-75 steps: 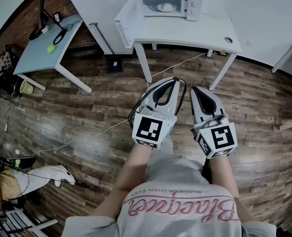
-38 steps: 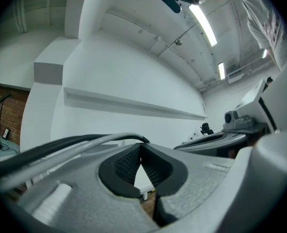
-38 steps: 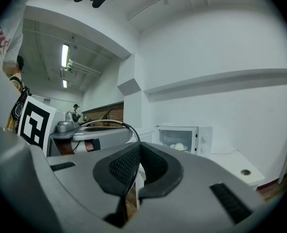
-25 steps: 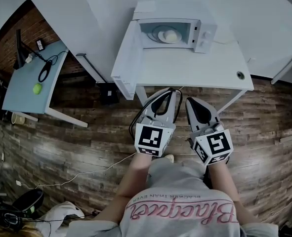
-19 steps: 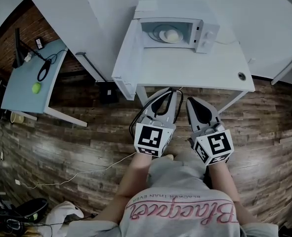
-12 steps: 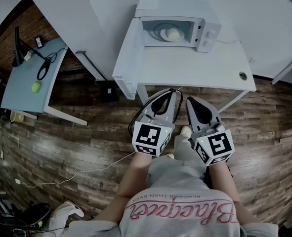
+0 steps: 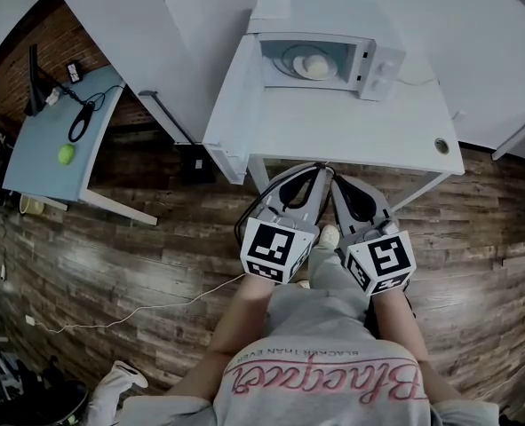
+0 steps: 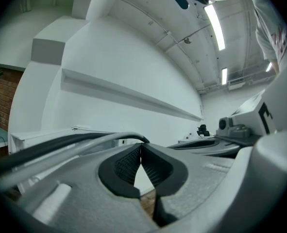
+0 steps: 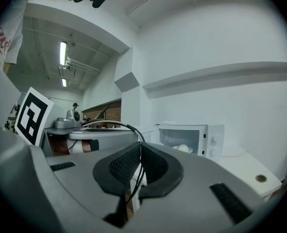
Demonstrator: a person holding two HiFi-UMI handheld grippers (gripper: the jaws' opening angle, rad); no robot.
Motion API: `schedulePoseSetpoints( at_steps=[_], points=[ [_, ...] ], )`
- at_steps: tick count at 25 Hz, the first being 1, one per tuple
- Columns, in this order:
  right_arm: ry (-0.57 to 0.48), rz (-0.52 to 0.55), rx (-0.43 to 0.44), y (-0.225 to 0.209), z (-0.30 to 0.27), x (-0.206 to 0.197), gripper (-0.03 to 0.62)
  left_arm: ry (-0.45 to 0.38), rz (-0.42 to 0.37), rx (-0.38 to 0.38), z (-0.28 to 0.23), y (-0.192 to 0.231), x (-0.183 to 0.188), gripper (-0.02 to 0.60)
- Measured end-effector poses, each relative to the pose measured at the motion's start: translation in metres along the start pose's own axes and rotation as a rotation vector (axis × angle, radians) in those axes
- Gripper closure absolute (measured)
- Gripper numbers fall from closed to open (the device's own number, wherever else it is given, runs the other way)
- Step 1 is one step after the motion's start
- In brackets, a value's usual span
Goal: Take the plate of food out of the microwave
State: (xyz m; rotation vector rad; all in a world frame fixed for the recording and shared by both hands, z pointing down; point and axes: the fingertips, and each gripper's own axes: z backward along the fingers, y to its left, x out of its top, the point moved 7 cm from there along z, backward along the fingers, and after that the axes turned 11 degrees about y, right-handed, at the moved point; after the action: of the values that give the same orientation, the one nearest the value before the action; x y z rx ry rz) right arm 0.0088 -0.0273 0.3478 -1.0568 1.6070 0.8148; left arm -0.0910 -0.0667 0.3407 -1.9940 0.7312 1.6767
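While the left gripper and right gripper are held closed and empty at lower centre, the plate is seen inside the open microwave at top centre. It is judged stiff, breakable and slick, so its near rim should be gripped and kept level.

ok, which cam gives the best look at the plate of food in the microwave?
Head view: it looks down into the open microwave, showing the plate and the pale round food on it. Right gripper view shows the food small and side-on, the plate barely. Left gripper view shows neither.
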Motion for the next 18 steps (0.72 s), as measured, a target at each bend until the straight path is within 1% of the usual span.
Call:
schedulePoseSetpoints(
  at_steps=[10, 12, 16, 18],
  points=[
    [-0.003, -0.009, 0.005, -0.03, -0.034, 0.008, 0.582, 0.017, 0.026, -0.01, -0.031, 0.015, 0.003, 0.575],
    [-0.002, -0.007, 0.01, -0.036, -0.042, 0.01, 0.582, 0.024, 0.027, -0.02, -0.039, 0.018, 0.003, 0.575],
    [-0.003, -0.021, -0.003, -0.057, -0.06, 0.014, 0.582, 0.035, 0.012, -0.069, -0.055, 0.022, 0.006, 0.575],
    [-0.005, -0.027, -0.003, -0.068, -0.068, 0.017, 0.582, 0.019, 0.014, -0.062, -0.063, 0.026, 0.009, 0.575]
  ],
)
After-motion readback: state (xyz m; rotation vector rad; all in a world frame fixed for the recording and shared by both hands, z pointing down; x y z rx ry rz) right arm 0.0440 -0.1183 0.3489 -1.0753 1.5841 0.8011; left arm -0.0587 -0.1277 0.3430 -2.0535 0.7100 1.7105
